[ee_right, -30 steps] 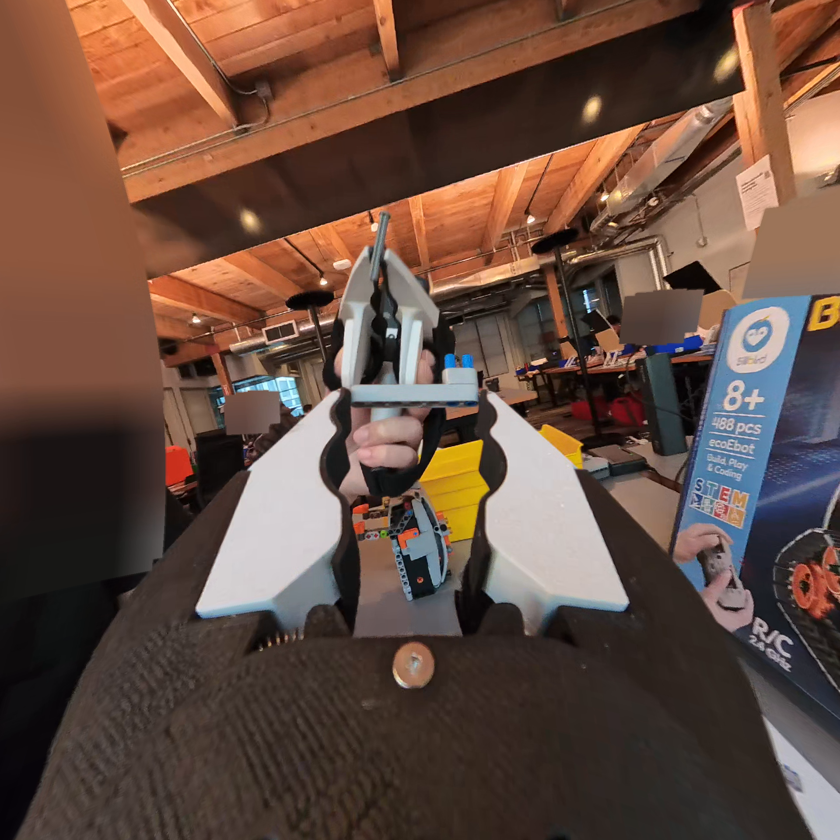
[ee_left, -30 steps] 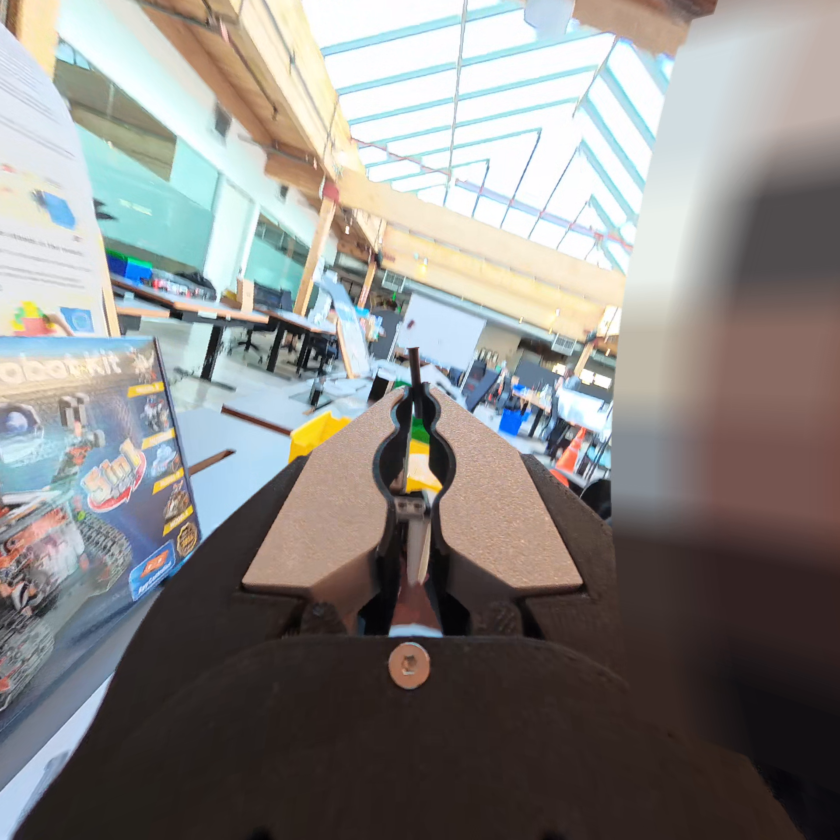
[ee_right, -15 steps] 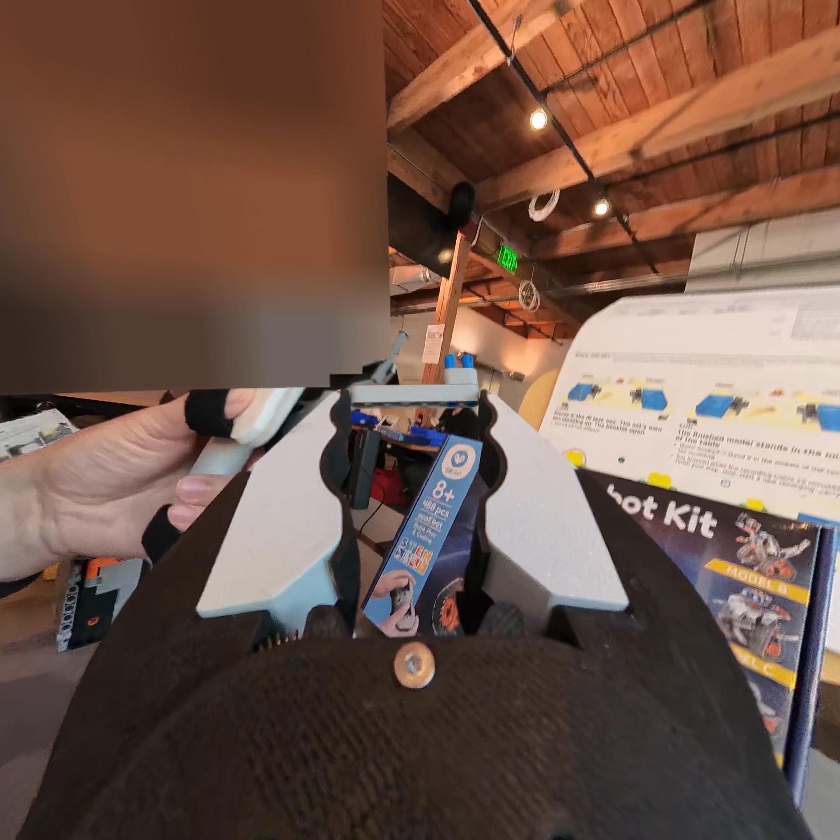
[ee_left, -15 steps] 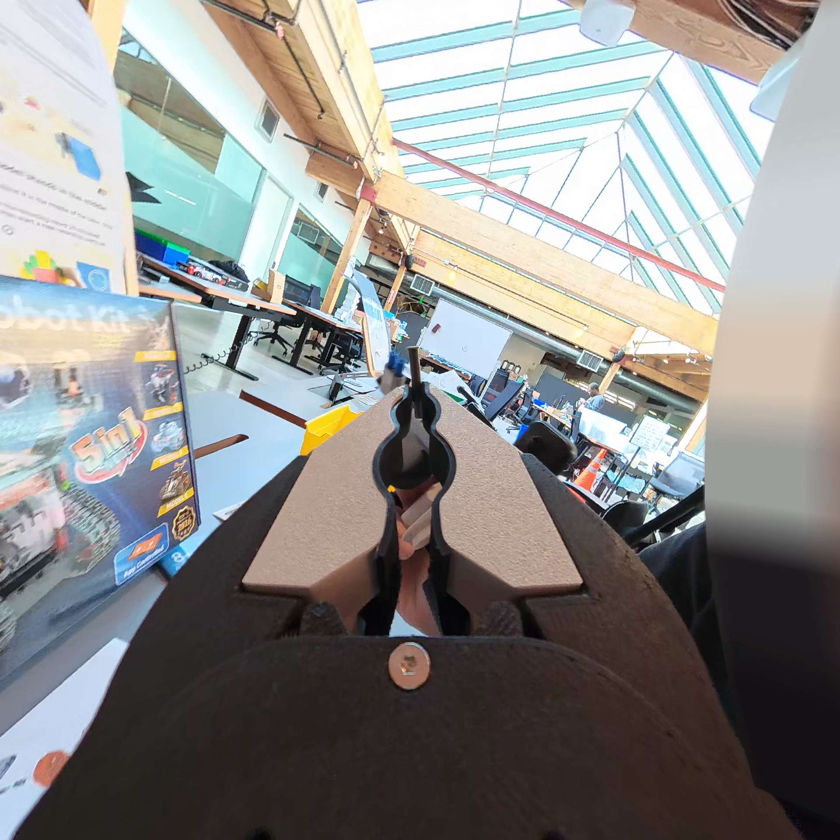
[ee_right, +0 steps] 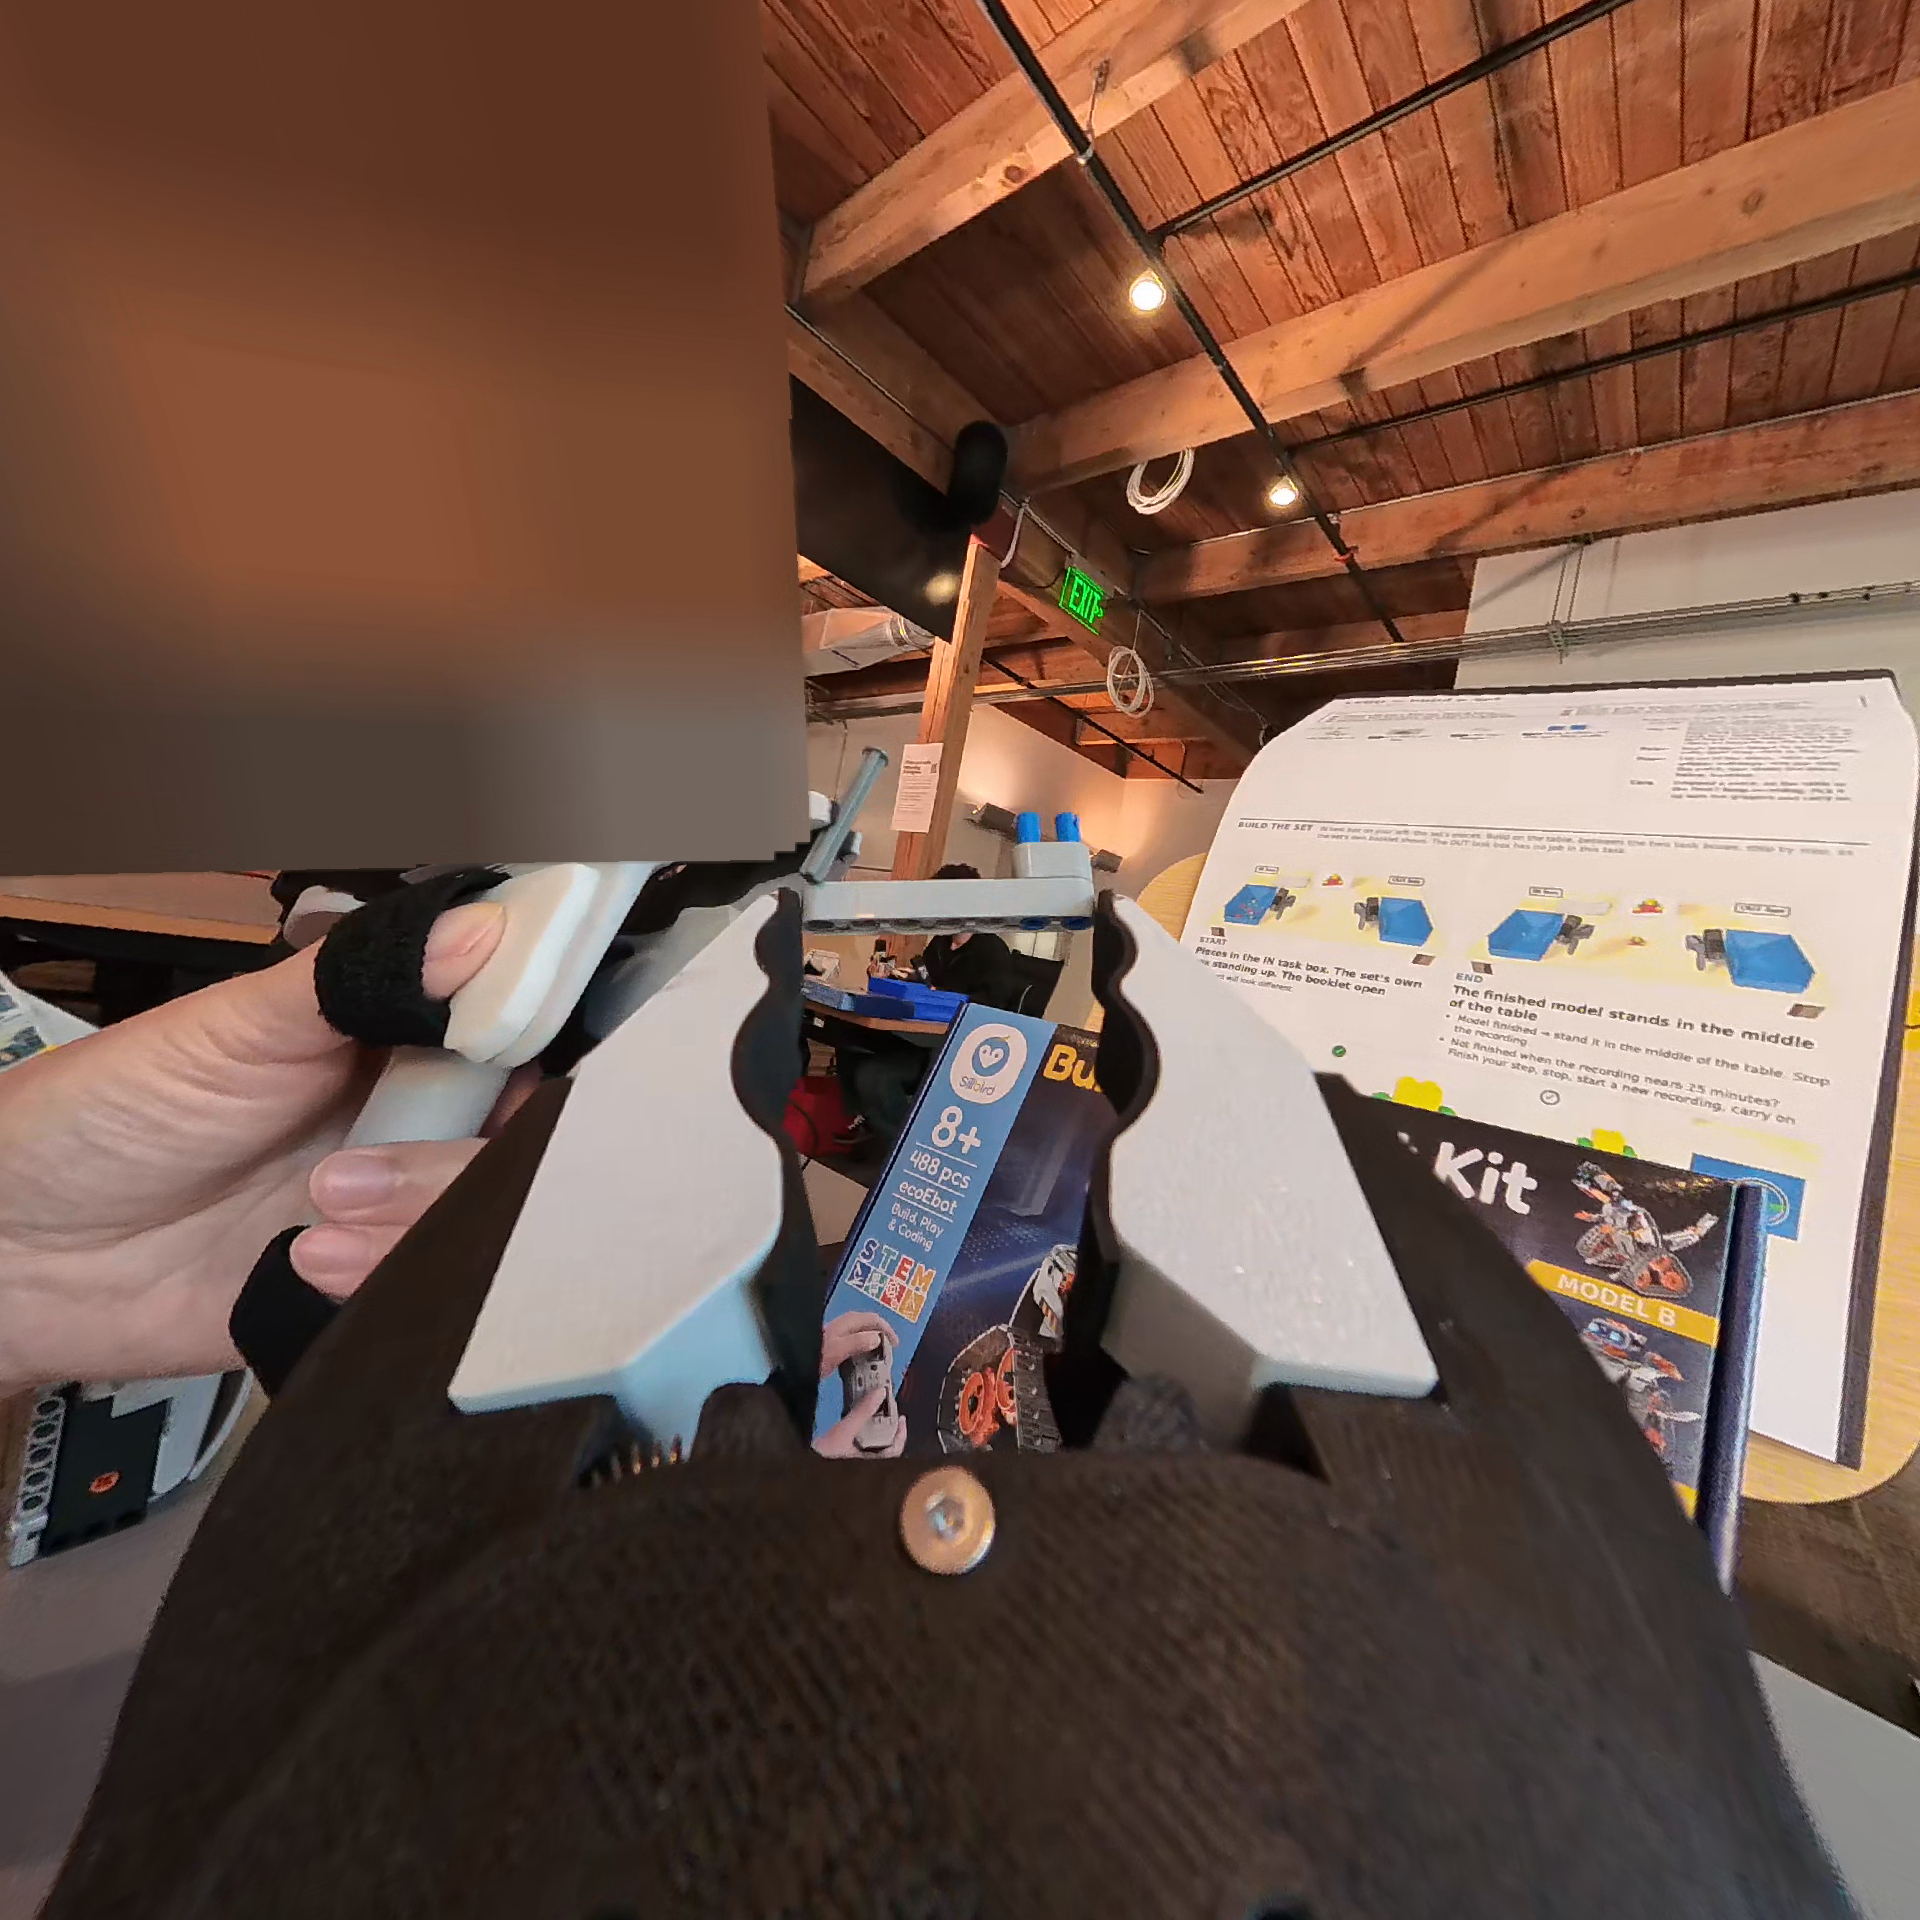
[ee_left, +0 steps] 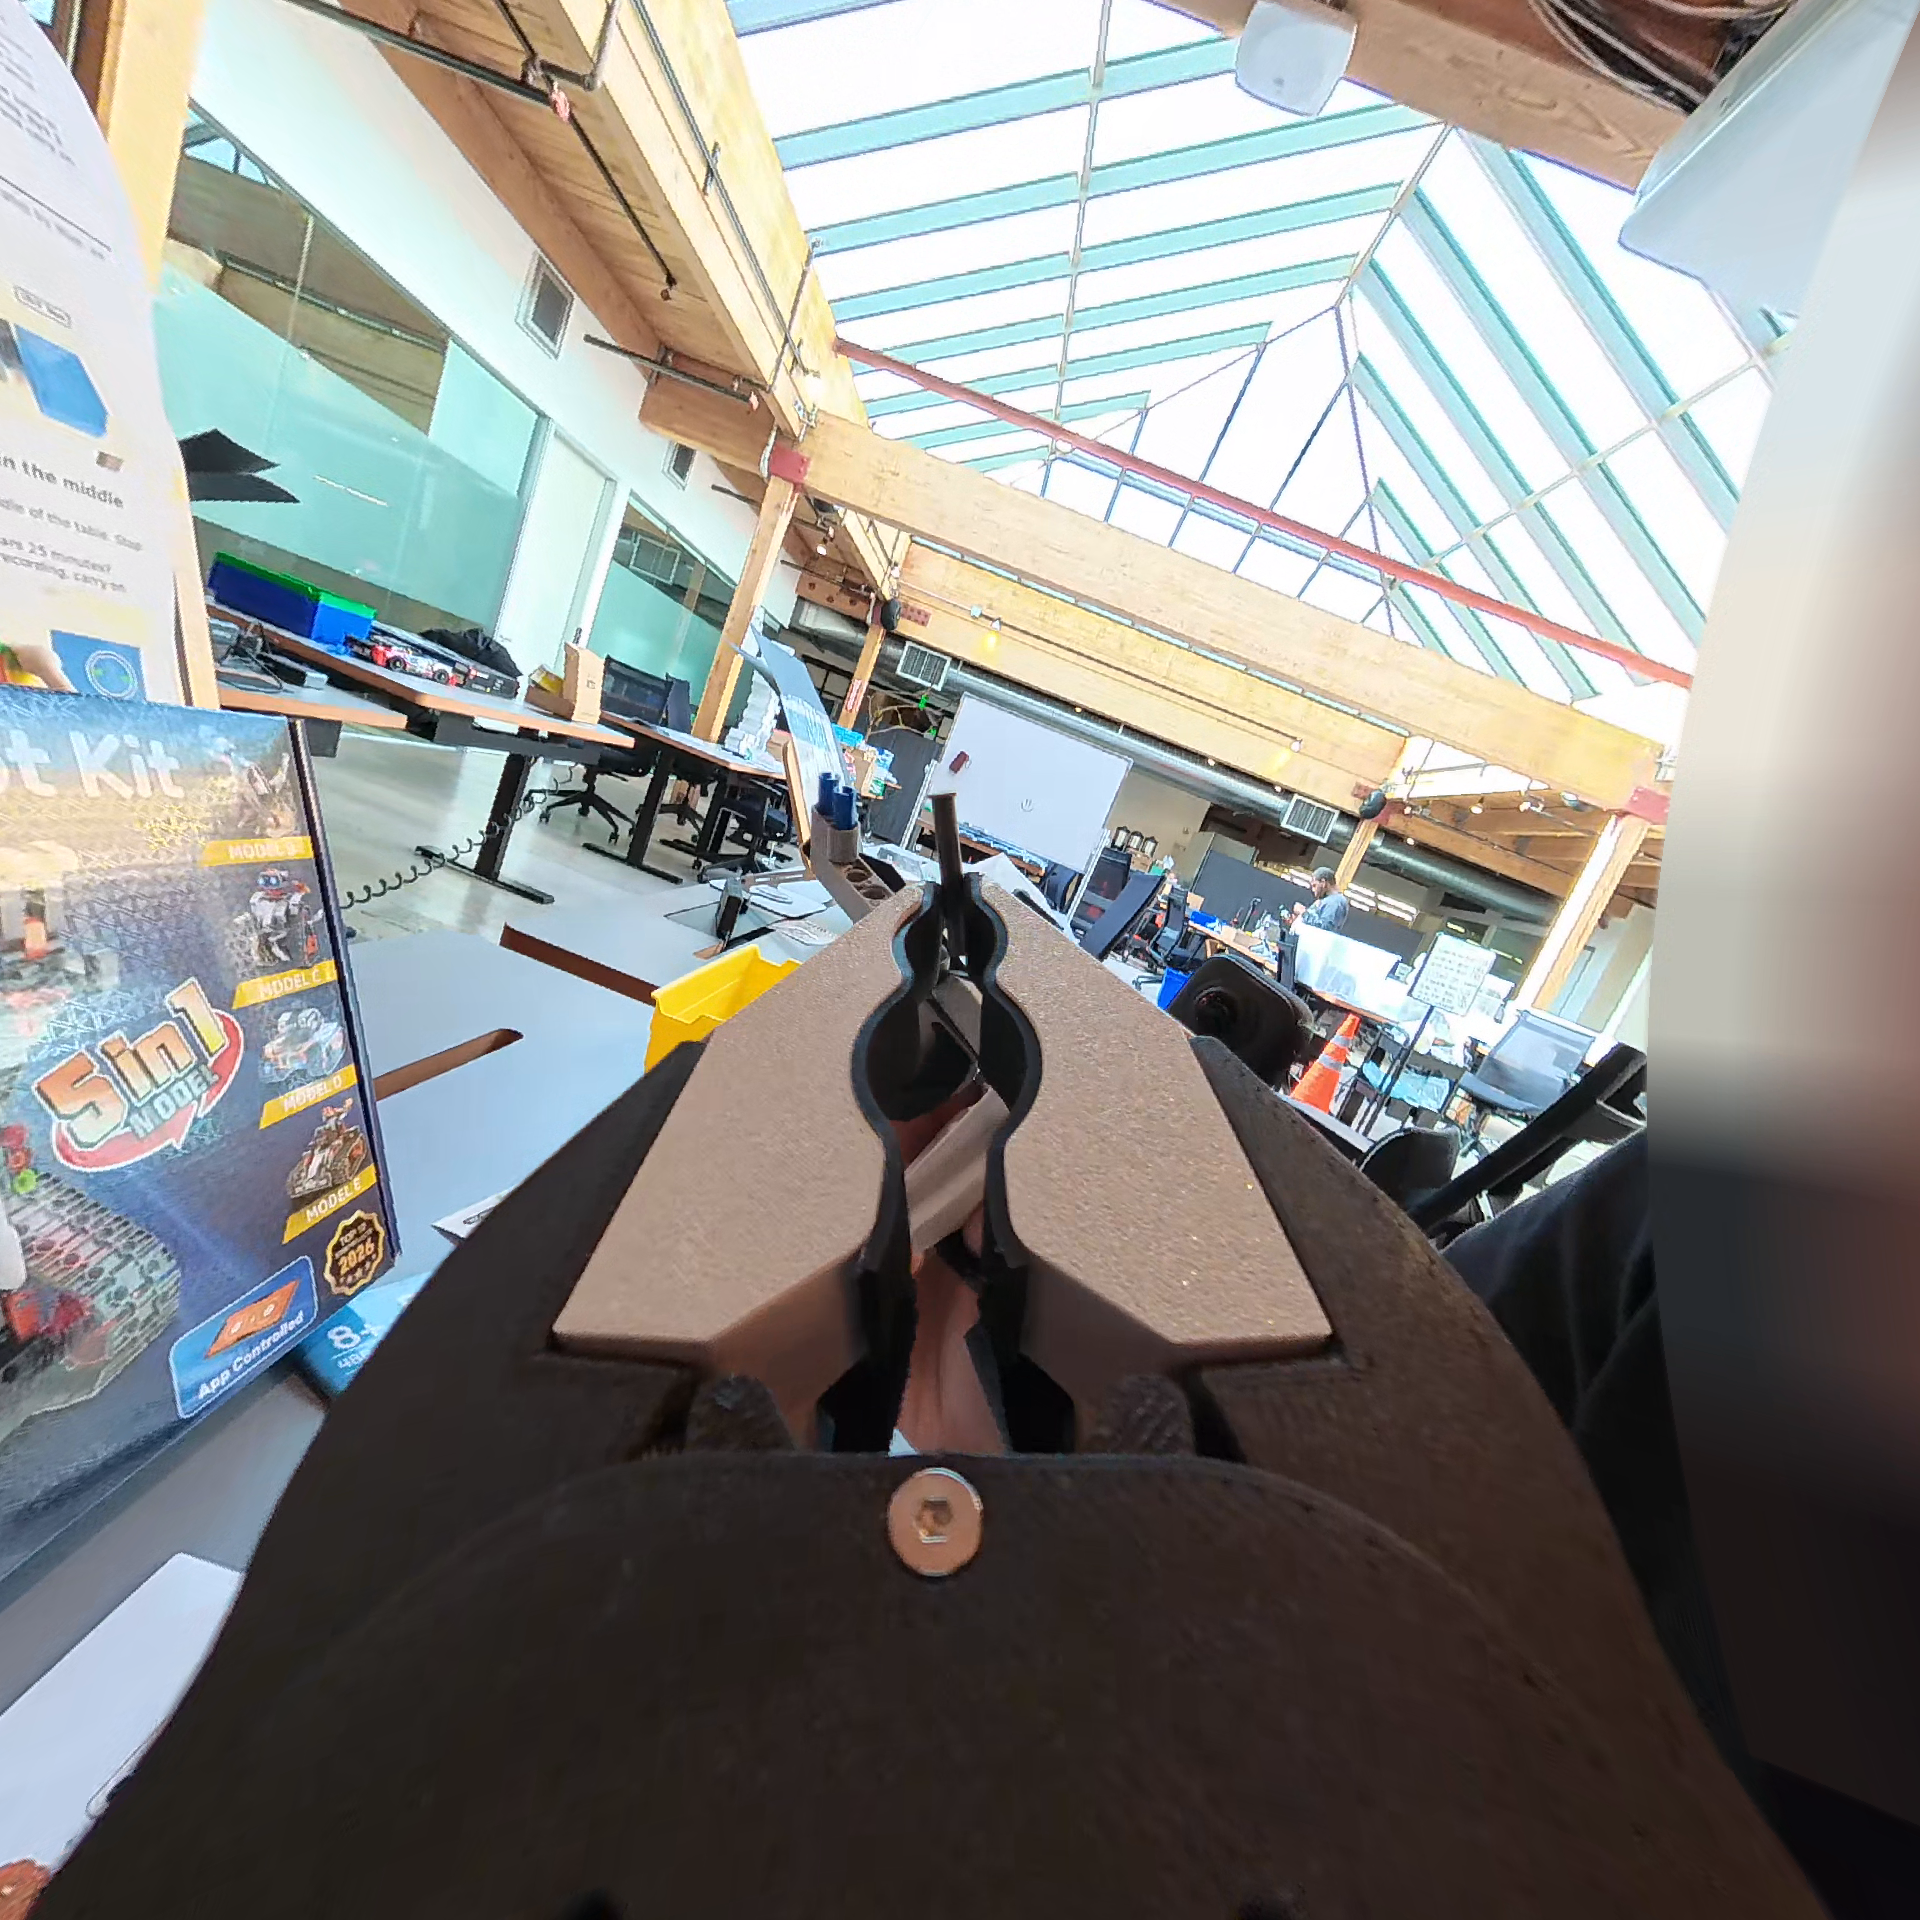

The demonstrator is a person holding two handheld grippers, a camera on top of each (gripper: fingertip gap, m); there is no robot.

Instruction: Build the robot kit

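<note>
My right gripper (ee_right: 945,914) has pale grey fingers and is shut on a grey holed beam (ee_right: 935,902), held crosswise between the tips. An upright grey piece with two blue pins (ee_right: 1044,828) stands at the beam's right end. My left gripper (ee_left: 948,904) has brown fingers and is shut on a thin dark axle (ee_left: 945,836). In the right wrist view a hand (ee_right: 156,1143) holds the left gripper at the left, and the axle (ee_right: 852,805) reaches the beam's left end. The beam with its blue pins (ee_left: 836,800) shows just left of the axle in the left wrist view.
A dark blue kit box (ee_right: 1621,1278) stands on the grey table, also in the left wrist view (ee_left: 156,1039). A white instruction board (ee_right: 1558,831) stands behind it. A partly built black and grey model (ee_right: 94,1455) lies at lower left. A yellow bin (ee_left: 717,997) sits farther back. Both grippers' tips are close together, under 4 cm apart.
The right gripper swung right, so the left gripper went from straight ahead to its left. The axle's tip now sits at the beam's left end. Both grips held.
</note>
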